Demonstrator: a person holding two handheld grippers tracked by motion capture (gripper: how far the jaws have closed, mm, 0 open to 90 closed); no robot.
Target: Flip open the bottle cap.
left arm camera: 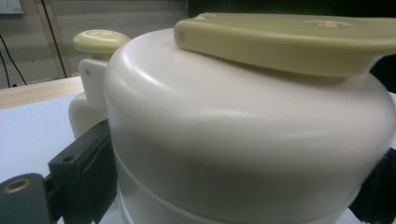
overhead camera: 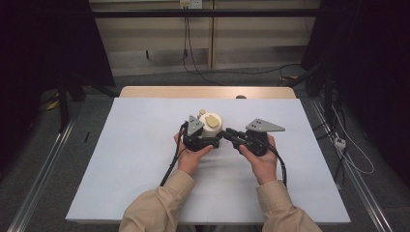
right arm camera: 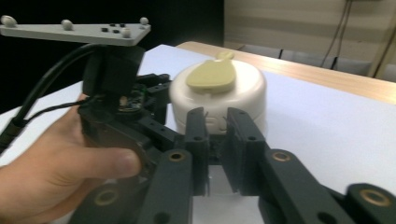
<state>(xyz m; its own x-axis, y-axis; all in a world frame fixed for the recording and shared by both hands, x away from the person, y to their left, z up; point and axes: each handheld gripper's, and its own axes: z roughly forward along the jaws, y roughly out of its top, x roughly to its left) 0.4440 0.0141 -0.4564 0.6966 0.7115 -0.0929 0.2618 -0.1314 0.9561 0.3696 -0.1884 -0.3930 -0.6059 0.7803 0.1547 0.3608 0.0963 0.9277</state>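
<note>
Cream pot (overhead camera: 211, 125) btwn left tongs (overhead camera: 209, 141), right tongs (overhead camera: 226, 134) beside.

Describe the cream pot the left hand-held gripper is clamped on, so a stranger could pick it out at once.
Start at the white sheet over the table; near its middle the two hands meet. Just beyond them stands the cream pot, round and squat, with the left hand-held gripper around its lower body. Its flat, yellowish paddle-shaped lid handle and small matching knob behind mark it out.
</note>
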